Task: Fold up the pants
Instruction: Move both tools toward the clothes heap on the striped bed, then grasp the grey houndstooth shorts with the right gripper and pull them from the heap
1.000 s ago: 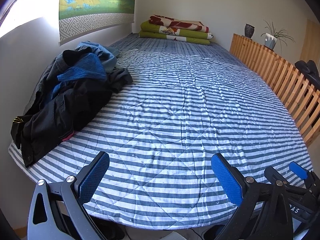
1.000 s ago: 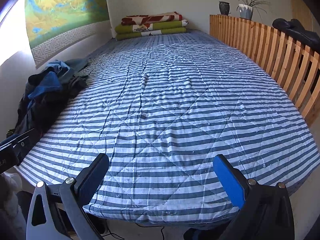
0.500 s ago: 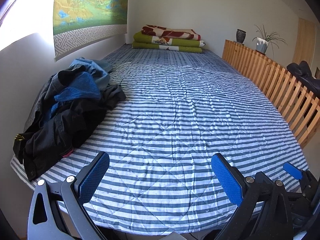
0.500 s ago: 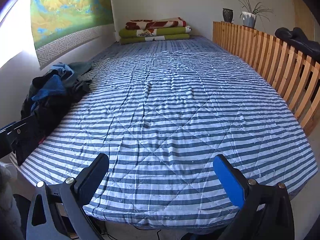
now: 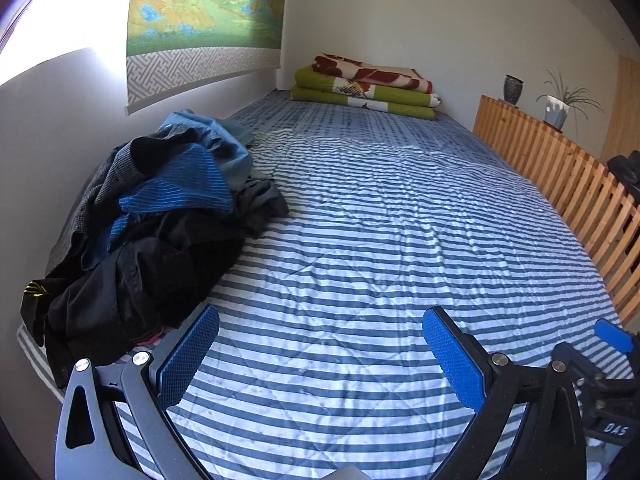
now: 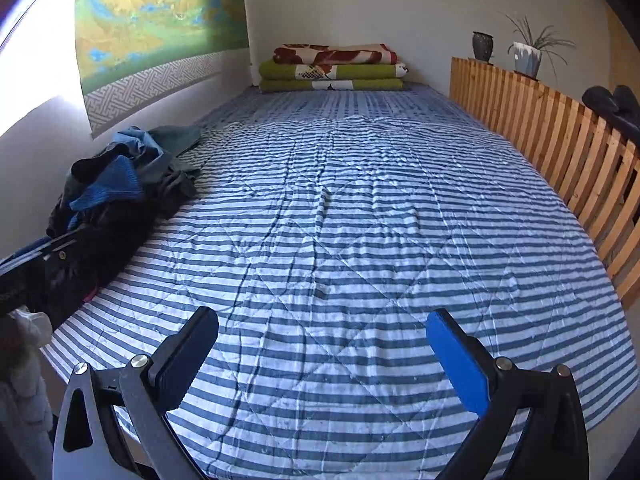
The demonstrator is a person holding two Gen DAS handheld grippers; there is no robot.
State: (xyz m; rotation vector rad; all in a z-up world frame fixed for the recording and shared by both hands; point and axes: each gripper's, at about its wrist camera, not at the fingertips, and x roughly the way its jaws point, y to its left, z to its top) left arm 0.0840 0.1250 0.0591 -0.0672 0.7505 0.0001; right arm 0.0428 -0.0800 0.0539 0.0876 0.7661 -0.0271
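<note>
A heap of crumpled clothes (image 5: 152, 224), black, blue and grey, lies on the left side of the striped bed (image 5: 380, 240) against the wall; single pants cannot be told apart in it. In the right wrist view the same heap (image 6: 116, 196) sits at the left. My left gripper (image 5: 320, 320) hovers open over the bed's near end, its left finger close to the heap's black garment. My right gripper (image 6: 322, 320) hangs open above the near middle of the bed, holding nothing. The right gripper's tip (image 5: 612, 336) shows at the lower right of the left wrist view.
Folded green and red blankets (image 5: 364, 88) are stacked at the bed's far end. A wooden slatted rail (image 5: 568, 184) runs along the right side, with a dark vase (image 5: 513, 89) and a potted plant (image 5: 560, 106) on it. A wall hanging (image 5: 204, 20) hangs at the left.
Both grippers have moved forward over the near end of the bed, the left one closer to the clothes heap. Both stay open and empty.
</note>
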